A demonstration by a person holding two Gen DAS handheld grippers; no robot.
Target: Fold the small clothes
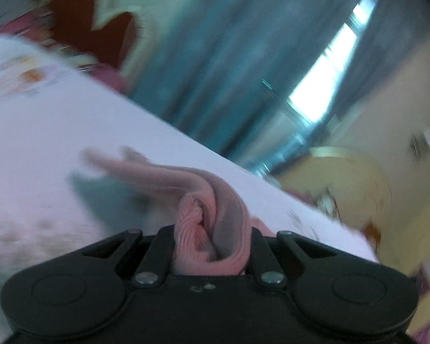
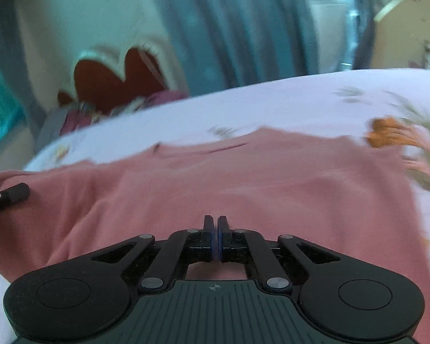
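A pink knit garment (image 2: 243, 177) lies spread on a white flowered bedsheet (image 2: 272, 100). My left gripper (image 1: 210, 238) is shut on a bunched ribbed edge of the pink garment (image 1: 203, 215), lifted off the sheet, with a strip trailing away to the left. My right gripper (image 2: 215, 223) is shut, its fingertips pressed together just above the flat garment with no cloth seen between them. A black fingertip (image 2: 11, 195) of the left gripper shows at the garment's left edge in the right wrist view.
The bed carries the white sheet (image 1: 57, 132) with orange flower prints (image 2: 392, 132). A red and cream headboard (image 2: 120, 77) and purple pillows stand at the bed's far end. Blue curtains (image 1: 229, 57) and a bright window (image 1: 329, 66) lie beyond.
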